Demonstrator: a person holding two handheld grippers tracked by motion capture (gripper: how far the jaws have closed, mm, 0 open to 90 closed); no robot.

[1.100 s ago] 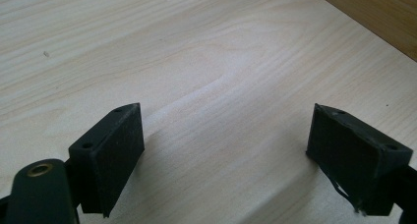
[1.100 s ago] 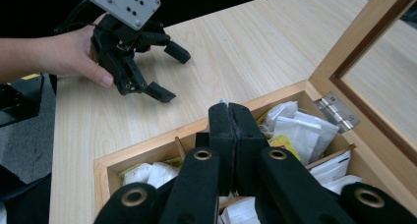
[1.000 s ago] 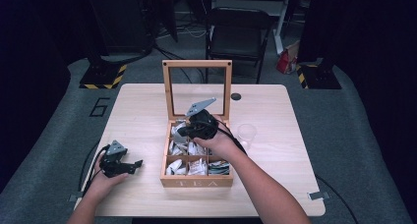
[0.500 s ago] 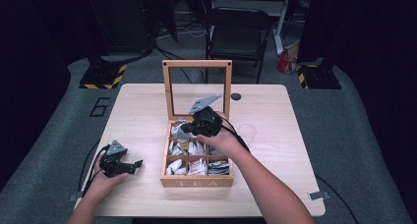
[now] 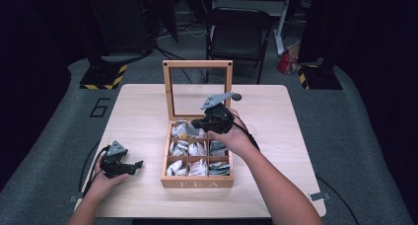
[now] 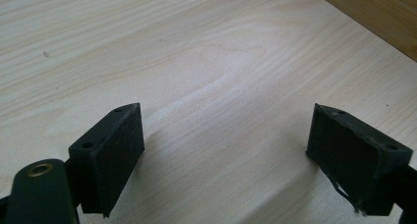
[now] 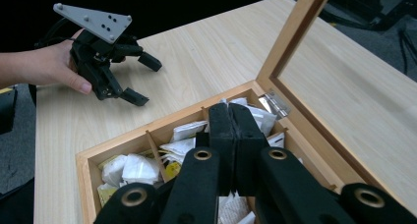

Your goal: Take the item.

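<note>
Right tool (image 7: 231,121), jaws closed and empty, hovers directly above tea box (image 5: 170,178) packets (image 7: 189,130); left tool (image 5: 129,167) open, farther.

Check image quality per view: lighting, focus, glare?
High view: table evenly lit, surroundings nearly black, soft overall. Left gripper view: wood grain sharp, a pale sheen band mid-frame, jaws cast soft shadows. Right gripper view: tea box in focus, near jaws slightly soft, no glare on the lid's pane.

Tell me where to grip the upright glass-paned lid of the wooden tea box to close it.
Grip the glass-paned lid by its top wooden rail, coming from above with jaws straddling front and back. It stands upright on hinges at the wooden tea box rear, so that free edge probably gives the most leverage.
</note>
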